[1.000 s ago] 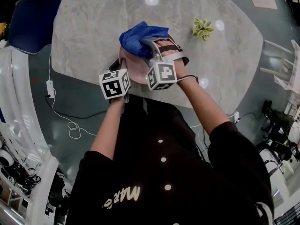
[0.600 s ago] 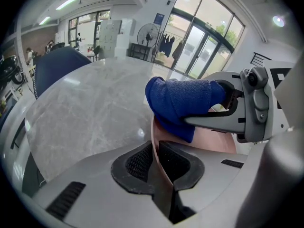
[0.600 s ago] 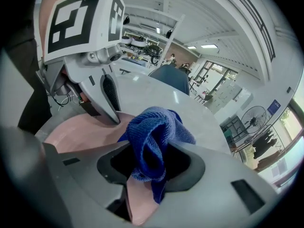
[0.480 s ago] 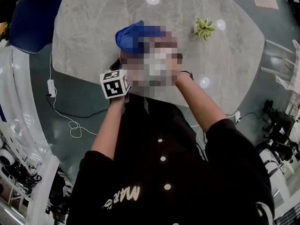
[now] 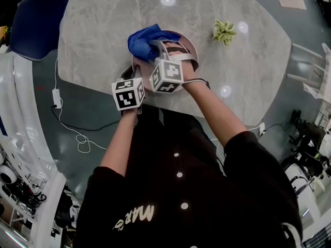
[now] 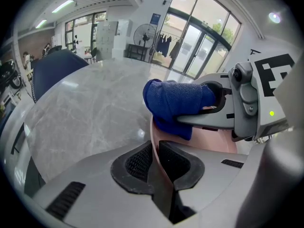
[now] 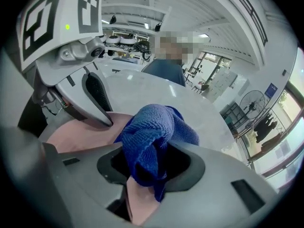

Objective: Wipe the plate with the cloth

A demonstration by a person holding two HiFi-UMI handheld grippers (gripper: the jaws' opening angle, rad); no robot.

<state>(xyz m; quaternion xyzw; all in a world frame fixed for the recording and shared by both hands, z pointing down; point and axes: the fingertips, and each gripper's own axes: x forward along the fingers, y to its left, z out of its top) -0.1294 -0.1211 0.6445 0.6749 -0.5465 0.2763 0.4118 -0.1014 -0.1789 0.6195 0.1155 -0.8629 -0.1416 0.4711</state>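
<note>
plate [image 5: 186,41] mostly covered by cloth [image 5: 144,41] and right claw [image 5: 158,48], near rim behind left claw [image 5: 129,72]

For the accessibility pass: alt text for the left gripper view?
The left claw is clamped on the near rim of a pink plate. Just beyond it, the right claw holds a blue cloth against the plate, with a grey marble table stretching behind.

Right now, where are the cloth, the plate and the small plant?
cloth [image 5: 146,41], head view, middle of the blue bundle
plate [image 6: 208,137], left gripper view, bare pink inside
small plant [image 5: 224,31], head view, its leaves
</note>
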